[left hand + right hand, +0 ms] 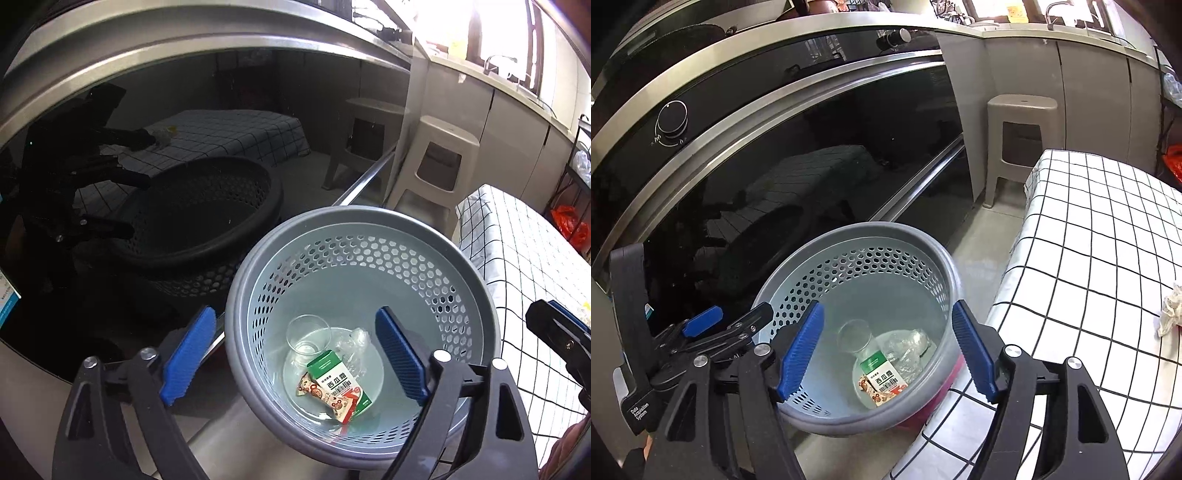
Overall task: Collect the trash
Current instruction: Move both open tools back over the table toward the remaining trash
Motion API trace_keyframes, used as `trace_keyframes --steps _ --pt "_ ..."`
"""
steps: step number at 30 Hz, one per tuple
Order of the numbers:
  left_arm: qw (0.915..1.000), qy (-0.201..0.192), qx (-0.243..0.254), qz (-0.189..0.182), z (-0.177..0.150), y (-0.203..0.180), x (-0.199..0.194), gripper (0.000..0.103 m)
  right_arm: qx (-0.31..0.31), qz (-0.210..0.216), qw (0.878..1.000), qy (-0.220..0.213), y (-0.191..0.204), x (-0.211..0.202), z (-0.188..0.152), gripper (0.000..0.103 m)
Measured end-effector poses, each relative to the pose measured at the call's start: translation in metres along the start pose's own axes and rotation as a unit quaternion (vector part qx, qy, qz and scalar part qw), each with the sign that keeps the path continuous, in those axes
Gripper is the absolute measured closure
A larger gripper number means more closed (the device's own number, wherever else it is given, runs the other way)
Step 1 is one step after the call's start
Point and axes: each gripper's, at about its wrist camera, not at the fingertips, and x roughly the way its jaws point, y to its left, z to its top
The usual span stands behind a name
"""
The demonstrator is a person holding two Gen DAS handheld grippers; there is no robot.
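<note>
A grey perforated waste basket point(369, 218) stands on the floor beside the table; it also shows in the right wrist view point(871, 230). Inside lie a clear plastic cup point(308, 334), a green and white carton point(338, 382), a snack wrapper point(325, 400) and crumpled clear plastic point(352, 345). My left gripper point(295, 358) is open and empty above the basket's near rim. My right gripper point(886, 354) is open and empty above the basket. A crumpled white tissue point(1172, 308) lies on the checked tablecloth point(1089, 258) at the right.
A black glass oven front point(812, 166) with a steel handle bar point(923, 177) stands close behind the basket. A beige plastic stool point(1021, 140) stands at the cabinets. A red bag point(570, 225) lies past the table's far end.
</note>
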Motion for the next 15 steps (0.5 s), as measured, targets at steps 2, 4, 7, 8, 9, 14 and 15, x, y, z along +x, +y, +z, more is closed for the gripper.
trace_keyframes --steps 2,4,7,8,9,14,15 --pt "1.0000 -0.007 0.000 -0.003 0.000 0.000 -0.004 0.009 0.002 -0.002 1.000 -0.001 -0.002 -0.003 -0.001 0.030" --pt "0.9999 -0.011 0.000 -0.006 0.000 0.000 -0.008 0.007 0.002 -0.006 1.000 -0.002 -0.004 -0.007 -0.003 0.028" --pt "0.9999 -0.010 -0.001 -0.011 -0.001 -0.002 -0.010 0.007 0.002 -0.011 1.000 -0.004 -0.007 -0.015 -0.005 0.025" --pt "0.9999 -0.010 -0.001 -0.011 -0.001 -0.002 -0.011 0.007 0.003 -0.013 1.000 -0.006 -0.008 -0.017 -0.006 0.025" --pt "0.9999 -0.010 -0.001 -0.012 -0.001 -0.003 -0.012 0.007 0.004 -0.015 1.000 -0.008 -0.009 -0.021 -0.008 0.024" --pt "0.9997 -0.021 0.004 -0.016 -0.003 -0.010 -0.021 0.006 0.006 -0.027 1.000 -0.010 -0.015 -0.032 -0.013 0.021" --pt "0.9996 -0.023 0.006 -0.017 -0.003 -0.012 -0.023 0.006 0.005 -0.030 0.999 -0.010 -0.016 -0.035 -0.015 0.021"
